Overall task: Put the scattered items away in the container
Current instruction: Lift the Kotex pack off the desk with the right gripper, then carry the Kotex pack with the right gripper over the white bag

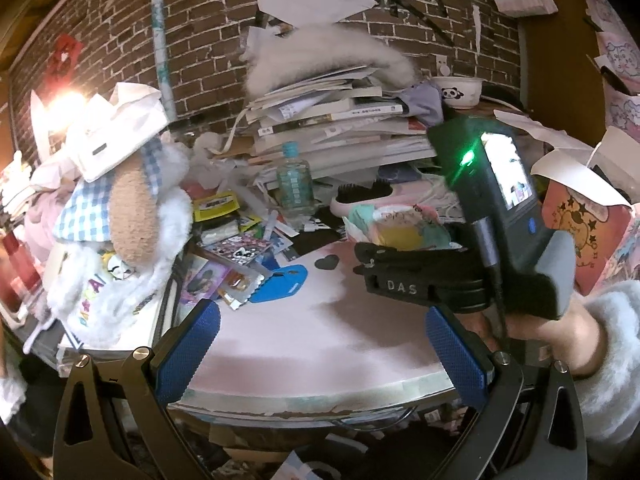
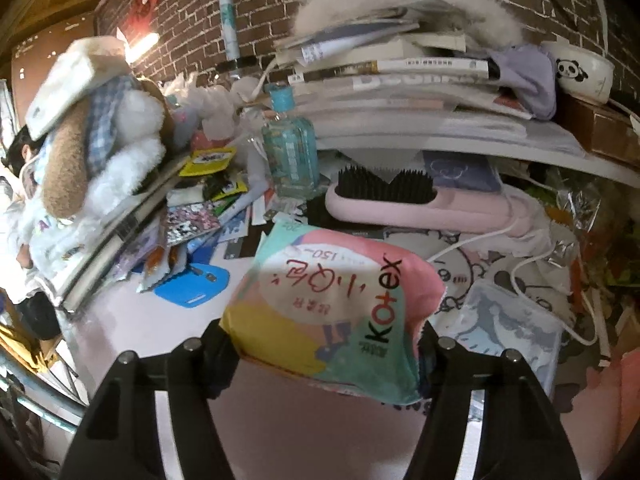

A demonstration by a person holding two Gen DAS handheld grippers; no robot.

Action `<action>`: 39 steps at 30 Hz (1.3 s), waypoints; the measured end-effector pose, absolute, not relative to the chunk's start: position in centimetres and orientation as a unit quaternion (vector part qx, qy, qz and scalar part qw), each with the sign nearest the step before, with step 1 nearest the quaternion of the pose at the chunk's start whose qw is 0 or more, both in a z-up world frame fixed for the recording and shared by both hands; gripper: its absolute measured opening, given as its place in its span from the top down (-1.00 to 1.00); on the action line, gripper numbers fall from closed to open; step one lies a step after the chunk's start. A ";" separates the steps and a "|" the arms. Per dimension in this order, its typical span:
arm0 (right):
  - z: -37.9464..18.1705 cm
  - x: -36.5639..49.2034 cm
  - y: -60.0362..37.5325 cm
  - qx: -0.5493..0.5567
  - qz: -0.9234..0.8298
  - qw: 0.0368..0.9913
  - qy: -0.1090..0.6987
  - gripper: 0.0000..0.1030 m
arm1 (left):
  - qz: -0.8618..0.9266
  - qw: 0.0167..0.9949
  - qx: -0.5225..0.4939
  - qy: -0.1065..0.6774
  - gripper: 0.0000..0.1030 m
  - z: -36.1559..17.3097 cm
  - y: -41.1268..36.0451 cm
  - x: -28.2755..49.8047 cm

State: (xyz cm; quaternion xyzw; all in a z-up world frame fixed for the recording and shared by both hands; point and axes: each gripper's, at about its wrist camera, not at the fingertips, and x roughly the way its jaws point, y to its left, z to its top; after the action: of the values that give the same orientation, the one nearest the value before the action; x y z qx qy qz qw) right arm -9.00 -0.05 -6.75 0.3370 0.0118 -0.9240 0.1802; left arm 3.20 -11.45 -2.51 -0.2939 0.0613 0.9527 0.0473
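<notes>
One Kotex packet point(image 2: 336, 312), one blue-capped bottle point(image 2: 290, 156), one pink brush point(image 2: 384, 200), one panda bowl point(image 2: 584, 72), two claws point(image 1: 320, 344)

Kotex pack point(image 2: 336, 312) — soft plastic film, glossy, crinkled at serrated edge; left gripper's pads point(image 1: 188, 344) blue, knurled rubbery texture, arms matt black with bright metal screw heads; right gripper point(image 2: 326, 344) matt black plastic; table point(image 1: 304, 332) smooth pale pink top, matt, worn chipped front edge; plush toy point(image 1: 132, 216) fluffy white pile, tan fleece, checked cloth; bottle point(image 2: 290, 152) clear glossy plastic, blue-tinted; brush point(image 2: 384, 196) — smooth pink plastic, black bristles; wall point(image 1: 208, 40) rough brick; book stack point(image 1: 332, 124) paper; bowl point(image 2: 582, 72) glazed ceramic.
</notes>
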 end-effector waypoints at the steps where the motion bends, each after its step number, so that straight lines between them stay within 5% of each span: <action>1: -6.4 -8.8 0.1 0.335 -0.924 0.185 0.010 -0.23 | 0.952 0.050 -0.295 0.061 -0.99 -2.5 -11.3 3.2; 18: 1.4 -3.3 0.9 0.271 -0.925 0.262 0.037 -0.23 | 0.951 0.061 -0.296 0.070 -0.99 -1.9 -9.3 3.4; 39: 8.8 1.9 12.1 0.243 -0.954 0.173 0.024 -0.23 | 0.944 0.138 -0.289 0.073 -0.99 1.1 -1.2 2.5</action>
State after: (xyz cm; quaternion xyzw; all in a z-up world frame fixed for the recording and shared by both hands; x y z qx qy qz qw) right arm 1.91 12.12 8.80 0.2432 0.0244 -0.9541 0.1729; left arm 2.54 -1.25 1.13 -0.2892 0.0734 0.9445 0.1377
